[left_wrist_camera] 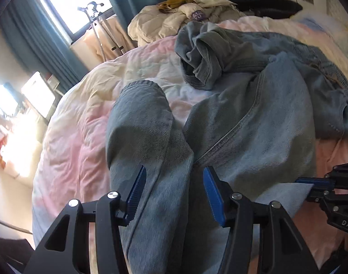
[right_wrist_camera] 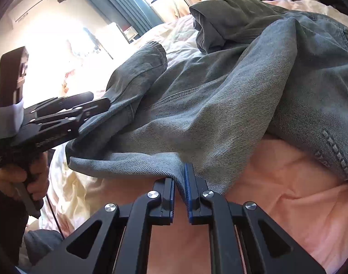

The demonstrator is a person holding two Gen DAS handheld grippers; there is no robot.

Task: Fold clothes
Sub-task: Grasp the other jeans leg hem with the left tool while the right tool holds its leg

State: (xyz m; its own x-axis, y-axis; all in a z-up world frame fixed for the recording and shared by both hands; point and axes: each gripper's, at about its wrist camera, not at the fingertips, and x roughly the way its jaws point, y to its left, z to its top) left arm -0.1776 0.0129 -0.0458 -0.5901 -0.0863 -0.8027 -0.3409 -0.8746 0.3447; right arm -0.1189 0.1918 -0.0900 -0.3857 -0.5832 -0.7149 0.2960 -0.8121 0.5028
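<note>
Jeans lie rumpled on the bed, legs splayed — step in hand looks like early straightening before any fold. Right tool nearly closed, pinching a denim edge near the bed's pink cover; left tool stands approx. half open above a leg, pads clear of cloth, nothing held. Next move prob. calls for the left tool to close on a hem or edge — then pull both apart to flatten.

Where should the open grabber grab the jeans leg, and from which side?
Grab the hem of the jeans leg, the thick stitched end lying free on the bedcover. Bring the left gripper in from the bare cover beyond it, so one finger can slide under. The right gripper already pinches another edge.
</note>
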